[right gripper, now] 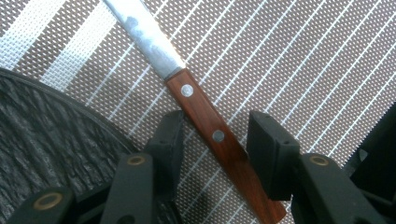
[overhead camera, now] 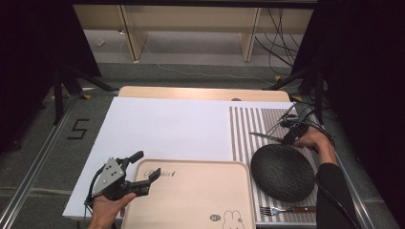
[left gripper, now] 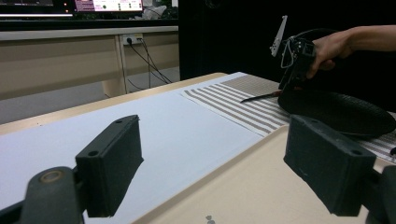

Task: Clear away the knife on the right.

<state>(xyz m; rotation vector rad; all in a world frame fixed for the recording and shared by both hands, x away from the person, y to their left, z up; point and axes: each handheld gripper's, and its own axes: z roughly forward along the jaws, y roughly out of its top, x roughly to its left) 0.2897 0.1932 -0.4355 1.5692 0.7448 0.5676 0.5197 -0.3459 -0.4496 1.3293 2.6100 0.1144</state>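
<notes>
A knife [overhead camera: 264,137] with a wooden handle [right gripper: 187,91] lies on the striped placemat [overhead camera: 244,129], its steel blade pointing left, just behind a black textured plate [overhead camera: 282,171]. My right gripper [overhead camera: 289,138] points down over it. Its jaws [right gripper: 217,130] stand on either side of the handle, the left pad at the wood's edge and a gap showing at the right pad. My left gripper [overhead camera: 147,165] hovers open over the left edge of a beige tray [overhead camera: 191,195], with nothing between its jaws [left gripper: 217,158].
A fork [overhead camera: 286,209] with a wooden handle lies on the placemat in front of the plate. A white sheet [overhead camera: 167,129] covers the table left of the placemat. The tray bears a rabbit print near its front edge. Cables trail beyond the table's far right.
</notes>
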